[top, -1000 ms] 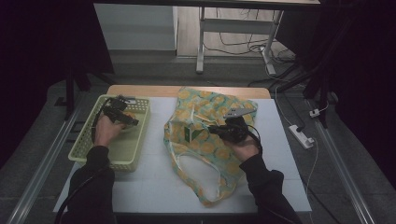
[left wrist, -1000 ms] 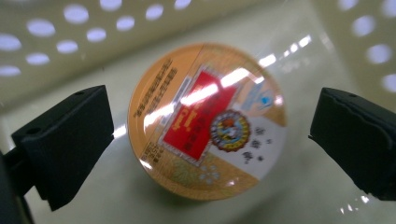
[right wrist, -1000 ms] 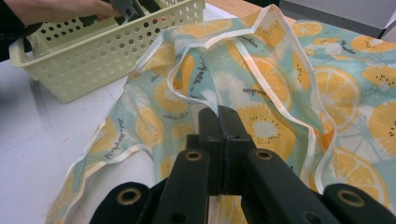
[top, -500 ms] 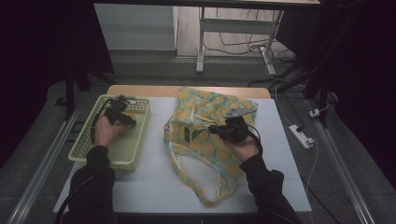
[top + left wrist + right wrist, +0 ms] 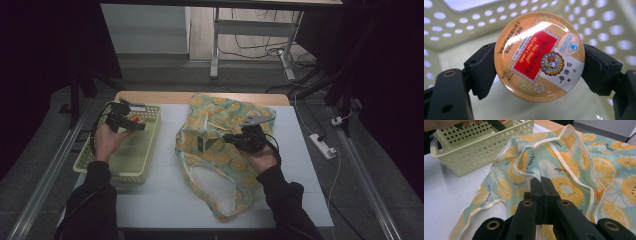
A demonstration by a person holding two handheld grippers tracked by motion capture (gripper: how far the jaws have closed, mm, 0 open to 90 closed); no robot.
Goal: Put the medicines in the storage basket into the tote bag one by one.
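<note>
Above the yellow basket (image 5: 125,150) at the counter's (image 5: 165,200) left, the left tool (image 5: 539,65) grasps a round candy tin (image 5: 539,53) by its rim, its jaws having just closed. Rightward, the right tool (image 5: 541,185), clenched, pinches the fruit-print bag (image 5: 220,150) lying mid-counter.

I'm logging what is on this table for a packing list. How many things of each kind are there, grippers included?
Round candy tin, clamped in the left gripper: 1
Pale green perforated basket: 1
Fruit-print fabric bag, its cloth pinched by the right gripper: 1
Hand-held grippers: 2
Total: 5
</note>
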